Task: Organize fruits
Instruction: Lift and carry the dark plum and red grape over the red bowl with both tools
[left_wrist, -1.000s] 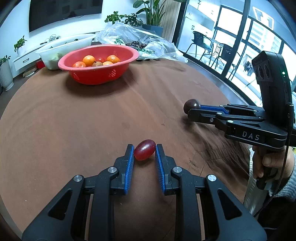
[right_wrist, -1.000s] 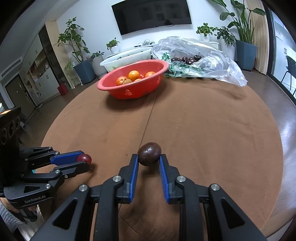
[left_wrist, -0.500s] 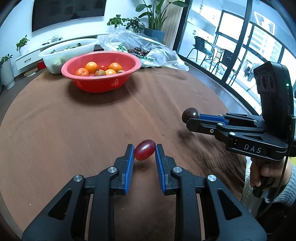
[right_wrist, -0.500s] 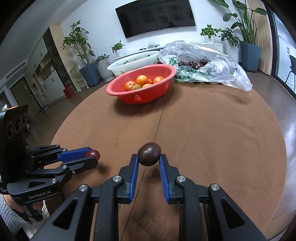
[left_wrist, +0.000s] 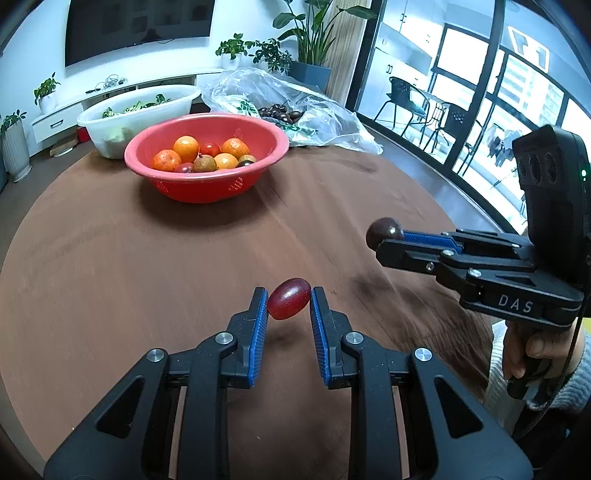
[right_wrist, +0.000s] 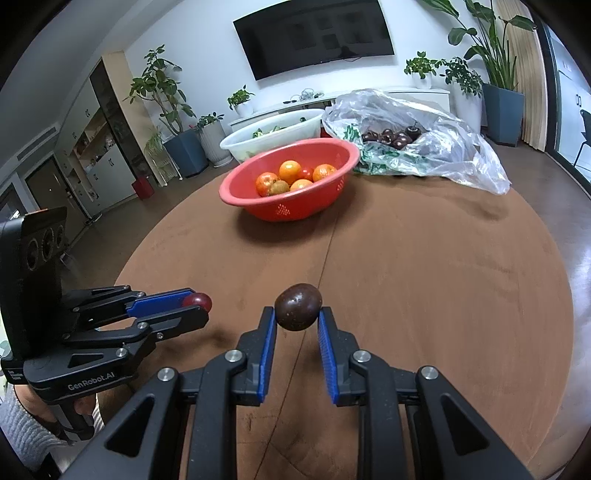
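My left gripper (left_wrist: 287, 301) is shut on a small red oval fruit (left_wrist: 289, 298), held above the round brown table (left_wrist: 110, 277). My right gripper (right_wrist: 297, 314) is shut on a dark brown round fruit (right_wrist: 298, 306), also off the table. Each gripper shows in the other's view: the right one (left_wrist: 386, 236) at the right with its dark fruit (left_wrist: 384, 232), the left one (right_wrist: 195, 306) at the left with its red fruit (right_wrist: 199, 300). A red basket (left_wrist: 207, 184) with oranges and other fruits stands farther back on the table (right_wrist: 443, 277), also seen as the red basket (right_wrist: 291, 210).
Behind the basket stand a white tub (left_wrist: 136, 114) of greens and a clear plastic bag (right_wrist: 417, 147) with dark fruits. A person's hand (left_wrist: 532, 350) grips the right handle. Potted plants, a wall screen and glass doors surround the table.
Both grippers, still holding their fruits, have drawn closer to the red basket, which looks larger and lower in both views.
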